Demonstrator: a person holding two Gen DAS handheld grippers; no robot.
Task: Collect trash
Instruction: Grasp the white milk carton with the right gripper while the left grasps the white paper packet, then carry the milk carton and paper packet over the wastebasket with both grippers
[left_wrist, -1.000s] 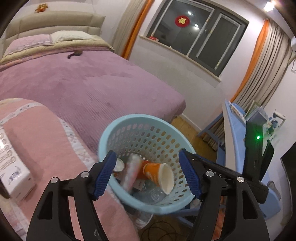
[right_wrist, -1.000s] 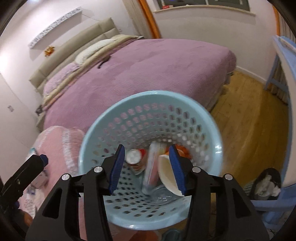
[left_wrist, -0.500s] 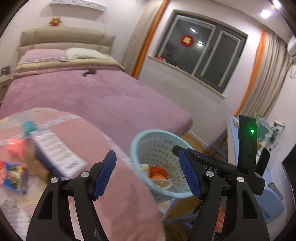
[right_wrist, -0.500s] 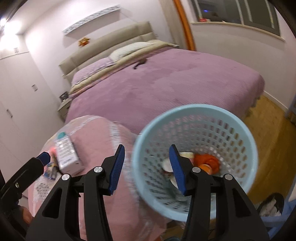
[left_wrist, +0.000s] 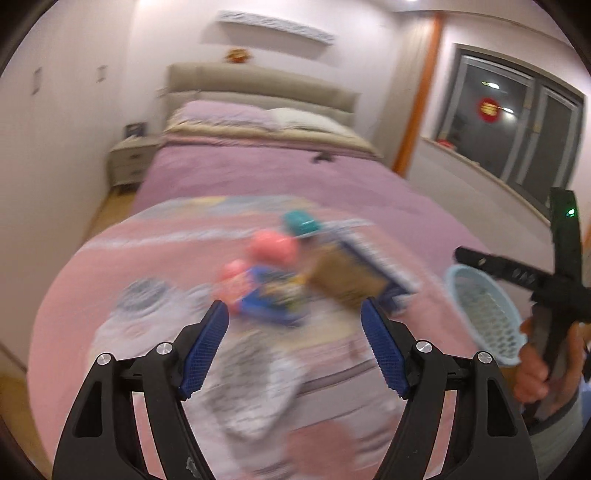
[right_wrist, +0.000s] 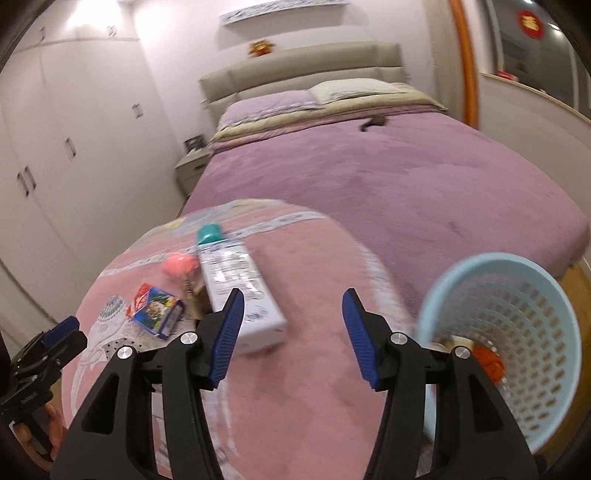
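A light blue perforated basket (right_wrist: 513, 332) with cups and wrappers inside stands at the right edge of a pink-covered round table (right_wrist: 295, 369); it also shows in the left wrist view (left_wrist: 484, 314). On the table lie a white tube with a teal cap (right_wrist: 236, 284), a blue and red packet (right_wrist: 155, 310), a pink crumpled piece (right_wrist: 179, 266) and a brown box (left_wrist: 343, 280). My left gripper (left_wrist: 295, 343) is open and empty above the blurred pile. My right gripper (right_wrist: 291, 336) is open and empty, between the tube and the basket.
A bed with a purple cover (right_wrist: 406, 177) lies behind the table, with a small dark object (right_wrist: 373, 123) on it. White wardrobes (right_wrist: 55, 147) line the left wall. A nightstand (left_wrist: 131, 158) stands by the headboard. A window (left_wrist: 517, 125) is at the right.
Both grippers have swung left, away from above the basket and over the table. The basket now sits at the right of both views. The right gripper has opened wider.
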